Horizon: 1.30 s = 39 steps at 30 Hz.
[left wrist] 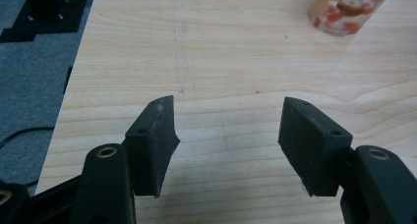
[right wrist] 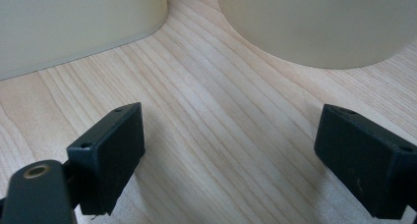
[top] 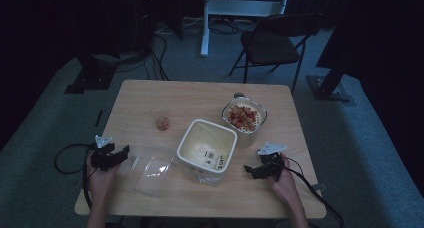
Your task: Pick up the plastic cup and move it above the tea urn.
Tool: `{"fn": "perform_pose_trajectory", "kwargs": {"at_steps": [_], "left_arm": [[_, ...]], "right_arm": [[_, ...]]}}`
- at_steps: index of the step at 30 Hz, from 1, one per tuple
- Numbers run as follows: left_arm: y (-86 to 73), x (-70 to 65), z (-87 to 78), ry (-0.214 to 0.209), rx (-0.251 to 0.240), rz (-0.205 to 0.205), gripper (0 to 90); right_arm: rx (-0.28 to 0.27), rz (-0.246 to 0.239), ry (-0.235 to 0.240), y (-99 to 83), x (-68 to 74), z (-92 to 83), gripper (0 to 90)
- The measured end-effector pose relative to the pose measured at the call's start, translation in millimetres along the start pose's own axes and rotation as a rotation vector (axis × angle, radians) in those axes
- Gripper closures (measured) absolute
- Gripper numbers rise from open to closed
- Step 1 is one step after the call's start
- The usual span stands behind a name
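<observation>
The big white tub sits in the middle of the desk, tipped a little so I can see inside it. Just behind it, to the right, is the round white pot with red bits of food in it. The two are very close together. Through my right claw's camera I see their pale sides, the tub and the pot, with a strip of wood between them.

My right claw is near the front right part of the desk, just to the right of the tub. It points at the tub. Its two black jaws are wide apart. Nothing is between them but bare wood. It does not touch the tub or the pot.

My left claw is over by the left side of the desk. Its jaws are open too, about halfway, and they hold nothing. In its own camera I see only wood between the jaws.

A clear plastic lid lies flat on the desk between my left claw and the tub. My left claw is close to it but not touching.

Farther back is a small clear cup with some red food in the bottom. It stands up straight, well apart from both claws.
</observation>
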<state>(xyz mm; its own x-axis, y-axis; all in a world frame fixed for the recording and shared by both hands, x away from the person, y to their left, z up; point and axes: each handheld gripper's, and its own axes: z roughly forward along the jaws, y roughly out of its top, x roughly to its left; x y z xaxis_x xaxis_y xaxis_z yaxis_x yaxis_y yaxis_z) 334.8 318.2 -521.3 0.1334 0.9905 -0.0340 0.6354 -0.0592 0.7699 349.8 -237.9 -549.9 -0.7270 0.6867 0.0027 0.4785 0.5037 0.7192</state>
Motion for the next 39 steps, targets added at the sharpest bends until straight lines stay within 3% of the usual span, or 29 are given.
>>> {"fn": "perform_pose_trajectory", "kwargs": {"at_steps": [6, 11, 13, 14, 16, 17, 21, 24, 28, 31, 36, 37, 38, 39], "left_arm": [[2.6, -2.2, -10.3, -0.034, -0.023, 0.016, 39.3], [1.5, -9.5, -23.6, -0.133, -0.037, 0.053, 38.0], [1.2, -11.1, -26.1, -0.148, -0.035, 0.059, 37.8], [0.2, -12.7, -32.1, -0.189, -0.032, 0.064, 37.4], [0.2, -12.7, -32.1, -0.189, -0.032, 0.064, 37.3], [-0.8, -15.4, -40.0, -0.221, -0.035, 0.063, 37.3], [-4.5, -20.9, -56.9, -0.225, -0.020, 0.087, 35.6], [-9.6, -22.4, -67.6, -0.255, -0.019, 0.075, 34.1], [-13.6, -25.0, -74.3, -0.255, -0.011, 0.074, 32.8], [-27.4, -31.4, -85.9, -0.273, 0.039, 0.103, 32.3], [-33.6, -35.4, -78.9, -0.270, 0.112, 0.158, 43.6], [-33.6, -35.9, -75.8, -0.270, 0.122, 0.161, 54.1], [-32.8, -36.3, -72.7, -0.260, 0.134, 0.168, 54.1], [-30.2, -36.4, -66.9, -0.264, 0.138, 0.175, 63.4]], "right_arm": [[0.000, 0.000, 0.000, 0.0, 0.1, 0.0, 11.3], [0.000, 0.001, -0.001, 0.0, 0.1, 0.0, 11.3], [0.000, 0.001, -0.001, 0.0, 0.0, 0.0, 11.3], [0.000, 0.001, -0.001, 0.0, 0.0, 0.0, 11.5], [-0.001, 0.003, -0.002, -0.1, 0.1, -0.1, 11.5], [-0.001, 0.003, -0.002, -0.1, 0.1, -0.1, 11.6], [-0.001, 0.006, -0.006, -0.2, 0.5, -0.1, 11.6], [-0.002, 0.010, -0.008, -0.3, 0.9, -0.2, 11.7], [-0.001, 0.010, -0.008, -0.3, 0.9, -0.2, 11.7], [-0.001, 0.010, -0.008, -0.3, 0.9, -0.2, 11.7], [-0.001, 0.010, -0.008, -0.3, 0.9, -0.2, 11.7], [-0.001, 0.010, -0.008, -0.3, 0.9, -0.2, 11.7], [-0.001, 0.010, -0.008, -0.3, 0.9, -0.2, 11.7], [-0.001, 0.010, -0.009, -0.3, 0.9, -0.2, 11.7]]}}
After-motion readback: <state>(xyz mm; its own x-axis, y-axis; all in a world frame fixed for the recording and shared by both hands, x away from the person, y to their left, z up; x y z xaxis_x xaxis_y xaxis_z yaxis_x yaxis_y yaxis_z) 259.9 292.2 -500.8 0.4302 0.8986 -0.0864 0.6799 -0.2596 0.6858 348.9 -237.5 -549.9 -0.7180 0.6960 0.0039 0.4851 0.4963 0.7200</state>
